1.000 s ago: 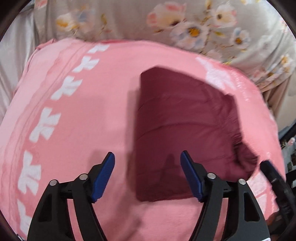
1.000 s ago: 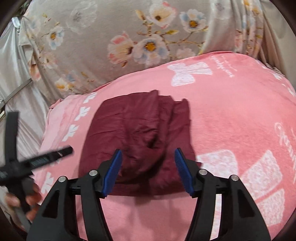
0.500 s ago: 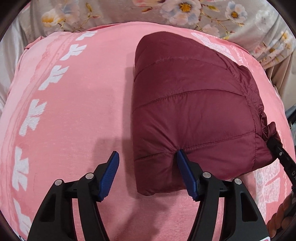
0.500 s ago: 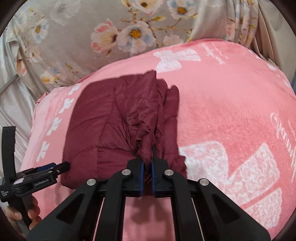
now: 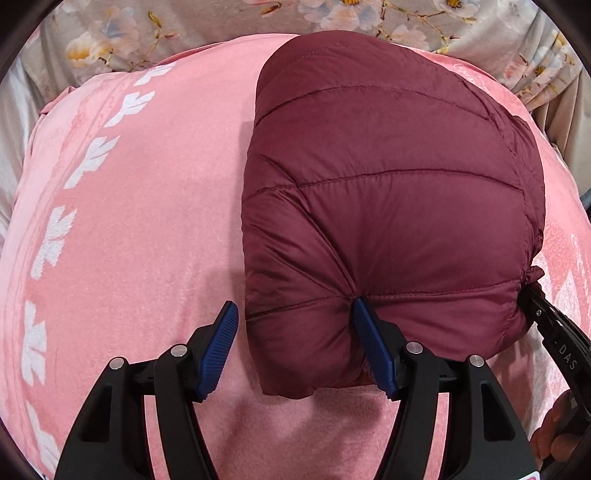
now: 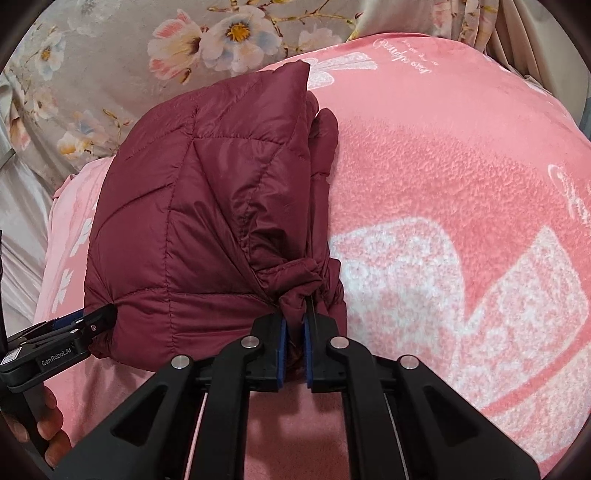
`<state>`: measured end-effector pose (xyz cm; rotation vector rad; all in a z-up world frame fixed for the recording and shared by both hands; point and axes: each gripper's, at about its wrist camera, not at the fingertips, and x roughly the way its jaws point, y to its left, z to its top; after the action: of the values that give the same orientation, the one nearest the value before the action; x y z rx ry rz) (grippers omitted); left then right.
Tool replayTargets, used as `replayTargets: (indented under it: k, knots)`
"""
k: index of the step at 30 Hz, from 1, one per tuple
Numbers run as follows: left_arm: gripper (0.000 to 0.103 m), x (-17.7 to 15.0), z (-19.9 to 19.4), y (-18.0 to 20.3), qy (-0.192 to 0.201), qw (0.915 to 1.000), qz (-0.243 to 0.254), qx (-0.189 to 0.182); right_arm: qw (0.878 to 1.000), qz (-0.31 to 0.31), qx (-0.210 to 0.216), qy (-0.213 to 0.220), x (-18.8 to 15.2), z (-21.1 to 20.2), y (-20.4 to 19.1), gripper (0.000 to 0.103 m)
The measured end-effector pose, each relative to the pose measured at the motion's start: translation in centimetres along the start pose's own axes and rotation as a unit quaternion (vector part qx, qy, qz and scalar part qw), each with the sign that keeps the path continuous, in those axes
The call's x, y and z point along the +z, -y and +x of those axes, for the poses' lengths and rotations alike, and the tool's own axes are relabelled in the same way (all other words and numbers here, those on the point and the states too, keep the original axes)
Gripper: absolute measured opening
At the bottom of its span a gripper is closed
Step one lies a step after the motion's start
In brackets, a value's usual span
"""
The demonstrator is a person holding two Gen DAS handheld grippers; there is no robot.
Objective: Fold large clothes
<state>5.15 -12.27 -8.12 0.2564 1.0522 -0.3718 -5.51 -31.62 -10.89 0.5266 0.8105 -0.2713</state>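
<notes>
A dark red quilted puffer jacket [image 5: 388, 206], folded into a thick bundle, lies on a pink blanket [image 5: 140, 229]. My left gripper [image 5: 295, 325] is open at the bundle's near left corner; its right fingertip [image 5: 360, 314] presses into the jacket's front edge and the left one is off the cloth. In the right wrist view the jacket [image 6: 192, 221] fills the left half. My right gripper [image 6: 294, 325] is shut on the jacket's bunched near right corner. The left gripper [image 6: 88, 321] shows there at the jacket's left edge, and the right gripper [image 5: 546, 317] shows in the left wrist view.
The pink blanket [image 6: 461, 206] with white butterfly prints covers the bed. A grey floral sheet [image 6: 110, 62] lies behind it and also shows in the left wrist view [image 5: 184, 33]. The blanket's left edge [image 5: 33, 140] drops off to pale fabric.
Both grippers have moved in toward the jacket. The right gripper closed on the bunched corner and stays shut. The left gripper's right finger now digs into the front edge.
</notes>
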Motion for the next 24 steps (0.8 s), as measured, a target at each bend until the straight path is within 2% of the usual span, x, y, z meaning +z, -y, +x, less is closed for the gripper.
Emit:
replayTargets:
  k: [18,21,24]
  knots:
    - [0.066,-0.2,1.0,0.7,0.011,0.9999,0.007,0.011,1.0,0.007,0.02,0.004,-0.1,0.3,0.6,0.006]
    - [0.067,-0.2,0.4,0.5,0.01,0.9999,0.005,0.009,0.999,0.026,0.028,-0.004,0.2,-0.8,1.2,0.01]
    - [0.066,0.2,-1.1,-1.0,0.008,0.9998,-0.012,-0.013,0.998,0.049,0.027,0.009,1.0,-3.2,2.2,0.015]
